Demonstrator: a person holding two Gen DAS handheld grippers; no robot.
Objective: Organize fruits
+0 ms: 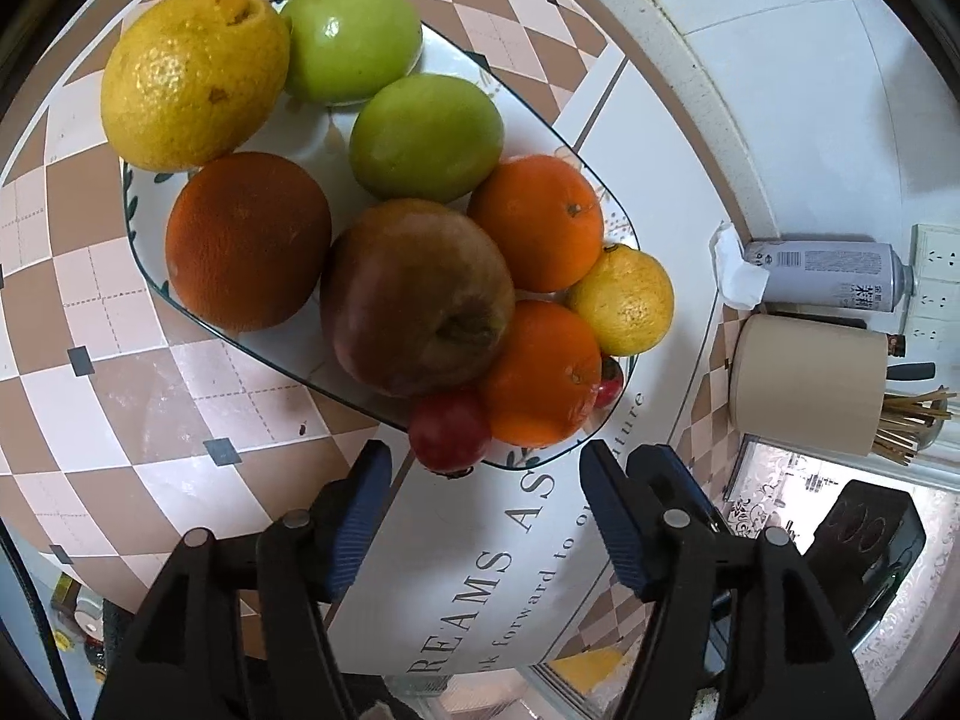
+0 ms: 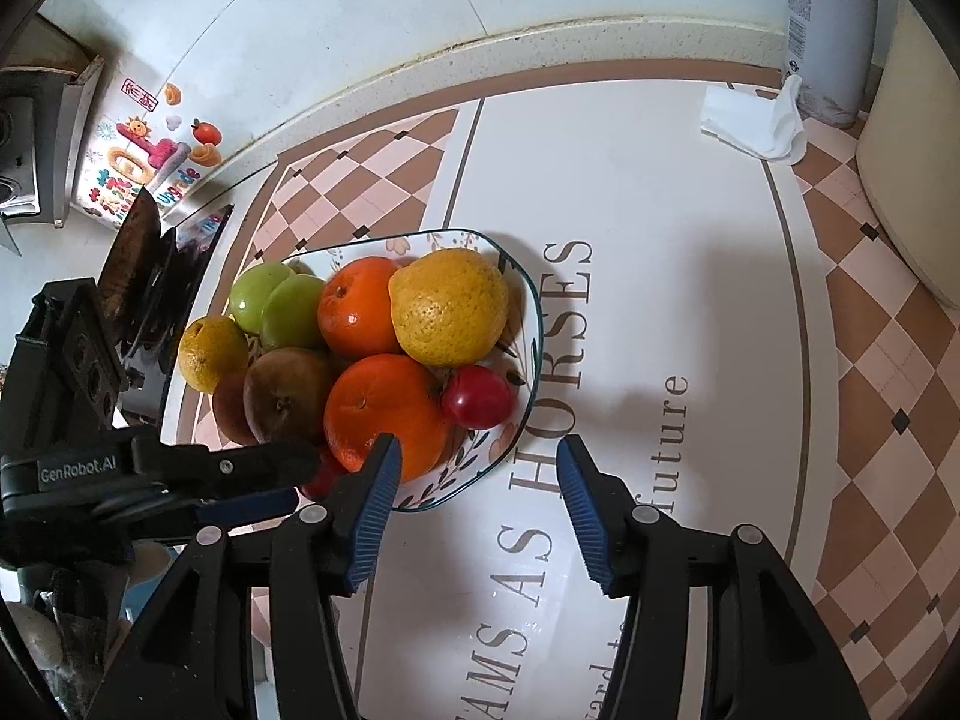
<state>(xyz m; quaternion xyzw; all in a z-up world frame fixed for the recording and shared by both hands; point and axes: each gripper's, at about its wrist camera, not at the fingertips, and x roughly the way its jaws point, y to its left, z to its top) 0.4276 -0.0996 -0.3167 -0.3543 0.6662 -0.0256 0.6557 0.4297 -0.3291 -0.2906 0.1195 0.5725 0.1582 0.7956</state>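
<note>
A white plate (image 1: 150, 252) with a dark rim and leaf pattern sits on a printed mat (image 1: 492, 588) of brown and pink diamonds, and it is piled with fruit. In the left wrist view the far end holds a large yellow citrus (image 1: 192, 75) touching a green apple (image 1: 351, 39), with a second green apple (image 1: 425, 137) just nearer and to the right. A dark orange (image 1: 247, 240) lies at the left side, touching a big brownish-red apple (image 1: 417, 297) in the middle. To the right of that apple sit a bright orange (image 1: 537, 222), a small yellow citrus (image 1: 624, 300) and another orange (image 1: 540, 372), all packed together; a small red fruit (image 1: 449, 433) lies at the near rim, and another red one peeks out behind the near orange (mostly hidden). The left gripper (image 1: 485, 492) hangs just short of the plate's near rim with its jaws spread wide and nothing between them. The right gripper (image 2: 477, 483) is likewise spread apart and empty, its left finger (image 2: 375, 516) over the plate's near edge in front of the near orange, its right finger over the mat's lettering. In that view the left gripper reaches in from the left, close to the plate. At the far right of the mat lie a crumpled tissue (image 2: 759, 120), a spray can (image 1: 828, 273) and a beige container (image 1: 810, 384) near the wall.
</note>
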